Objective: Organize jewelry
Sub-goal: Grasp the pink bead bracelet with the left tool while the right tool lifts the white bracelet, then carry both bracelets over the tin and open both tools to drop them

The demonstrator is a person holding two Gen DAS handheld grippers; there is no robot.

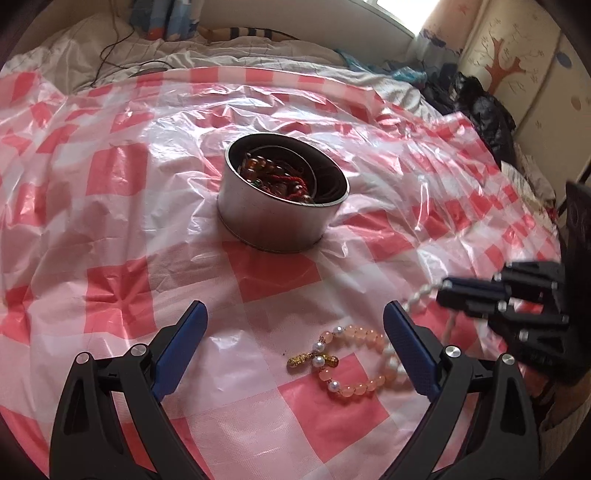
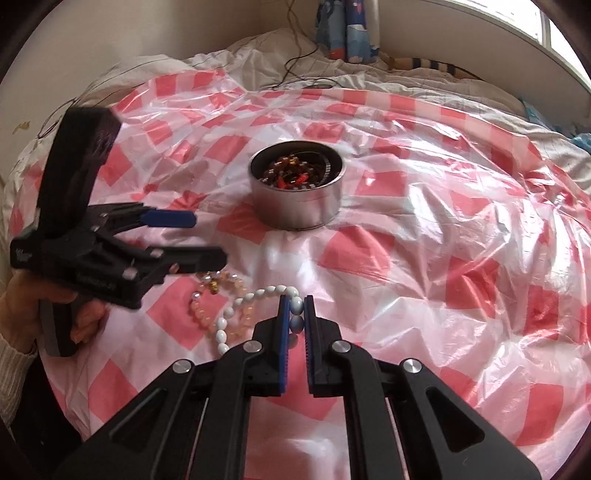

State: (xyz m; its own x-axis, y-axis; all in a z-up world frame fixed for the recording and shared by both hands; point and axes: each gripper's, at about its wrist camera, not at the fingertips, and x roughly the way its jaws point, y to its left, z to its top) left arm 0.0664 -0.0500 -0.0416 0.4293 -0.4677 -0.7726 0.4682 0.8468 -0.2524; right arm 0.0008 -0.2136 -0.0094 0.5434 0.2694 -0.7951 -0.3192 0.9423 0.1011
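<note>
A white bead bracelet [image 2: 236, 308] hangs from my right gripper [image 2: 296, 301], whose blue pads are shut on one of its beads. In the left wrist view that right gripper [image 1: 445, 291] comes in from the right with the white bead bracelet [image 1: 419, 297] trailing from it. A pink bead bracelet [image 1: 354, 354] with pearls and gold charms lies on the checked cloth, close to the right finger of my open left gripper [image 1: 295, 310]. In the right wrist view the left gripper [image 2: 207, 238] hovers open above the pink bead bracelet [image 2: 201, 297]. A round metal tin [image 1: 282, 192] holding several pieces of jewelry stands farther back.
A crinkled red-and-white checked plastic cloth [image 1: 110, 173] covers a bed. White bedding, cables and a patterned curtain [image 2: 347, 29] lie behind it. Dark clothing [image 1: 484, 107] is piled at the far right. A person's hand [image 2: 22, 306] holds the left gripper's handle.
</note>
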